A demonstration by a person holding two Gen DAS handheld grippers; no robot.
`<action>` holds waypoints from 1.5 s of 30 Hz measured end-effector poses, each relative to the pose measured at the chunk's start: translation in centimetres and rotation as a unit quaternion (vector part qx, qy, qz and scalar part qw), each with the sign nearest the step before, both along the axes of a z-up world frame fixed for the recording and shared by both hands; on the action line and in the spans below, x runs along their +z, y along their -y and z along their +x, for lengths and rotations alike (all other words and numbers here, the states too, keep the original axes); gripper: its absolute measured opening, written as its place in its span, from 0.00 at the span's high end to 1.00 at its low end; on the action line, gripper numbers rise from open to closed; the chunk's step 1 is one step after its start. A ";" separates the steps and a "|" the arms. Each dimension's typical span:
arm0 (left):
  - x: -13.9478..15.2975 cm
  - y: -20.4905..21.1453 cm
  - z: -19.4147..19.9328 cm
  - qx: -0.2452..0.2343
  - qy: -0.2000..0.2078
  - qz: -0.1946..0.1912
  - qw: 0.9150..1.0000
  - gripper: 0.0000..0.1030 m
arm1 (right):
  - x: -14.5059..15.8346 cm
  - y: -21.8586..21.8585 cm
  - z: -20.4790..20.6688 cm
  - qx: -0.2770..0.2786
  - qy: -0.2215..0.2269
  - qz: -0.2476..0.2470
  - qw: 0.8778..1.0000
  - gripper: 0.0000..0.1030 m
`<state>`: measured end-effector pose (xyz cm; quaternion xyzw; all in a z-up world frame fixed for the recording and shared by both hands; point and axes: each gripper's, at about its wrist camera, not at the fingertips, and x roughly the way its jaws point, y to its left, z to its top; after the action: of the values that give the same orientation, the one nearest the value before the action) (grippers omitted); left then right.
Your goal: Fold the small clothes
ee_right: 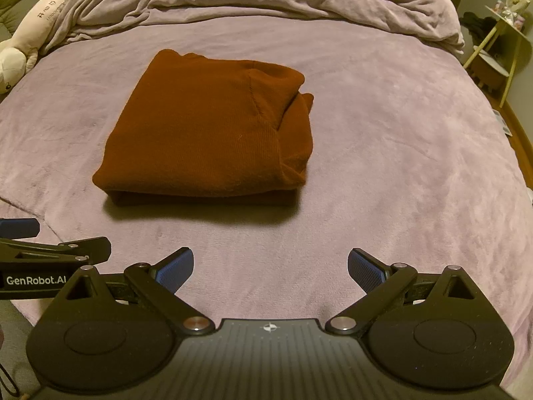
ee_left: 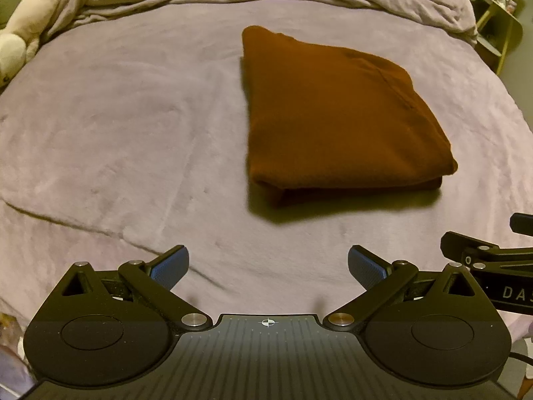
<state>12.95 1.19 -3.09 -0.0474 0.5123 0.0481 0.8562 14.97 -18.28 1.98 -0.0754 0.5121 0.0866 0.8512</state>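
Left wrist view: left gripper (ee_left: 268,266) spread wide, empty, at bottom centre. Brown garment (ee_left: 336,116) lies right of centre on the purple blanket (ee_left: 116,133), folded to a compact stack; near edge shows layers. Bare blanket fills the left half.

Right wrist view: right gripper (ee_right: 270,268) likewise released, clear of the cloth. Garment left of centre; right edge bulges. Folding looks finished; next is probably tidying that bulge or withdrawing.

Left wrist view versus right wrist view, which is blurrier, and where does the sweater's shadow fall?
Left wrist view: softer, sweater edges smeared, shadow on the blanket along its near edge. Right wrist view: sharper, ribbed knit visible, shadow also at the near edge; both bend the bed outward.
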 end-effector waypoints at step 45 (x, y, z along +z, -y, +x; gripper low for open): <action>-0.1 0.8 0.2 -0.003 -0.008 -0.007 1.000 0.00 | 0.4 0.1 0.0 0.000 0.008 -0.004 1.000 0.04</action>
<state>13.14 0.38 -3.16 -0.0514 0.5199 0.0425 0.8516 14.93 -18.39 2.39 -0.0798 0.5060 0.0837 0.8547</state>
